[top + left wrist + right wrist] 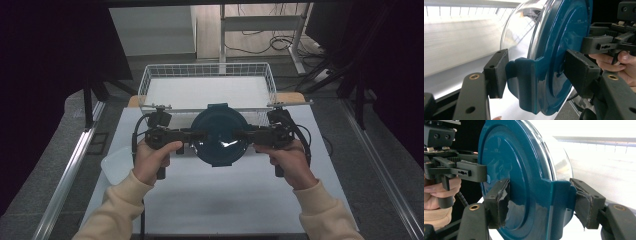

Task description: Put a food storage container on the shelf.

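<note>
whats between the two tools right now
A round glass container with a blue lid, held at its side latches by the left tool and right tool, seen in the high view.

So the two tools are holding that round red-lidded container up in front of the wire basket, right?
Nearly: the lid is dark teal-blue, not red, as the right gripper view shows plainly. The rest holds: the left tool and right tool each clamp a side of the round container in front of the wire basket.

High view looks down from above; both gripper views face inward, close on the shared blue-lidded container (219,135)
</note>
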`<state>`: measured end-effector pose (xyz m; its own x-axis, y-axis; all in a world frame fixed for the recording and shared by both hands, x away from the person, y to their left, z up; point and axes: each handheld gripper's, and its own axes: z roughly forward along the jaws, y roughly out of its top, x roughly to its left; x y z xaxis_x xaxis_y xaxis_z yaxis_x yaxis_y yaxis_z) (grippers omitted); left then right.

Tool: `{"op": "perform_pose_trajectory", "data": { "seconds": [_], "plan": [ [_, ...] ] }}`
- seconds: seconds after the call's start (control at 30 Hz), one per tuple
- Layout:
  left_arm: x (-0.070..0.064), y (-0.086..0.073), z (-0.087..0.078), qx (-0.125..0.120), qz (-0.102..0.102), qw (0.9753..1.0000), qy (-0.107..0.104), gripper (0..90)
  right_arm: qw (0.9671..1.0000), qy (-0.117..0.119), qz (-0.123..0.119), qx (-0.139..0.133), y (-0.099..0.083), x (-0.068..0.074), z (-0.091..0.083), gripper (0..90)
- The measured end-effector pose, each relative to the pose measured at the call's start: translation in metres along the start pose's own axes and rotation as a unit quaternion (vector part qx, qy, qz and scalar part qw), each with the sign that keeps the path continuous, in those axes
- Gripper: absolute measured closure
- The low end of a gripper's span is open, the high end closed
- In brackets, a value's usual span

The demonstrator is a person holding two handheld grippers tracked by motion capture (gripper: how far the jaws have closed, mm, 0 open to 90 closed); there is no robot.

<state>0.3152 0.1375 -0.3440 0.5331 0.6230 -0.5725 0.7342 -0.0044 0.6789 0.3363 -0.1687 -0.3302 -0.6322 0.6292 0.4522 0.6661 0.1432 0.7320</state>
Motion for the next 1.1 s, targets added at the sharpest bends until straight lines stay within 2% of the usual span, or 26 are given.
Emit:
{"op": "perform_pose_trajectory", "data": {
  "seconds": [0.53, 0.67, 0.87, 1.1],
  "plan": [
    [-0.002, 0.019, -0.007, -0.005, 0.003, 1.0000, 0.001, 38.1, 1.0000, 0.001, -0.009, -0.003, 0.021, 0.003, -0.001, 35.2],
    [-0.003, 0.024, -0.010, -0.006, 0.009, 0.9999, 0.006, 38.1, 0.9999, 0.003, -0.010, -0.004, 0.025, 0.004, 0.000, 35.2],
    [-0.001, 0.031, -0.012, -0.008, 0.005, 1.0000, 0.003, 38.0, 0.9999, 0.003, -0.012, -0.005, 0.033, 0.006, 0.000, 35.3],
    [0.000, 0.041, -0.012, -0.007, 0.005, 0.9999, 0.009, 38.0, 0.9999, 0.008, -0.010, -0.006, 0.041, 0.002, 0.003, 35.3]
  ]
}}
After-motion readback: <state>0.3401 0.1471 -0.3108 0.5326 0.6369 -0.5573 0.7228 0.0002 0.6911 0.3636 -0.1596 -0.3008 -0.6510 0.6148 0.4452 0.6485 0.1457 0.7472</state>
